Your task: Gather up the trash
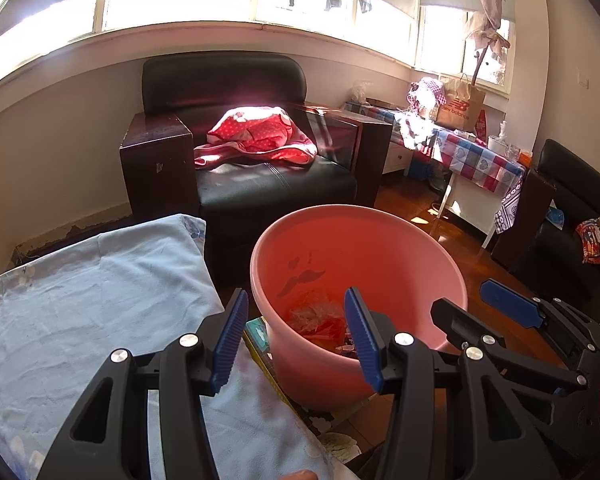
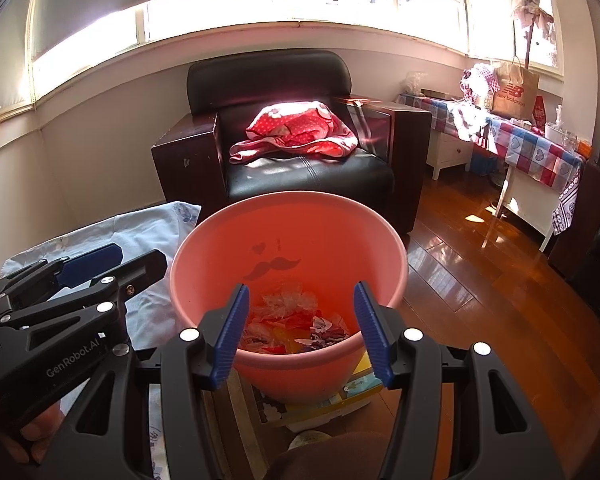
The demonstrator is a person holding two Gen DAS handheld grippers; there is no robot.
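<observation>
A pink plastic bucket (image 1: pixel 380 224) (image 2: pixel 204 240) stands low in the middle of both views, with a moustache mark on its inner wall. Crumpled wrappers and clear plastic, the trash (image 1: pixel 314 316) (image 2: pixel 296 320), lie at its bottom. My left gripper (image 1: pixel 298 336) hovers at the bucket's near left rim, open, with nothing between its blue pads. My right gripper (image 2: pixel 302 334) hangs over the bucket's near rim, also open and empty. Each gripper shows from the side in the other's view: the right gripper (image 1: pixel 484 308) beside the bucket, the left gripper (image 2: pixel 112 264) over the blue cloth.
A light blue cloth (image 1: pixel 80 312) lies left of the bucket. Behind stands a black armchair (image 2: pixel 268 80) holding a red dotted cloth (image 2: pixel 296 128). A table with a checked cover (image 2: pixel 540 152) and a paper bag (image 2: pixel 514 92) is at the right, over the wooden floor (image 2: pixel 480 280).
</observation>
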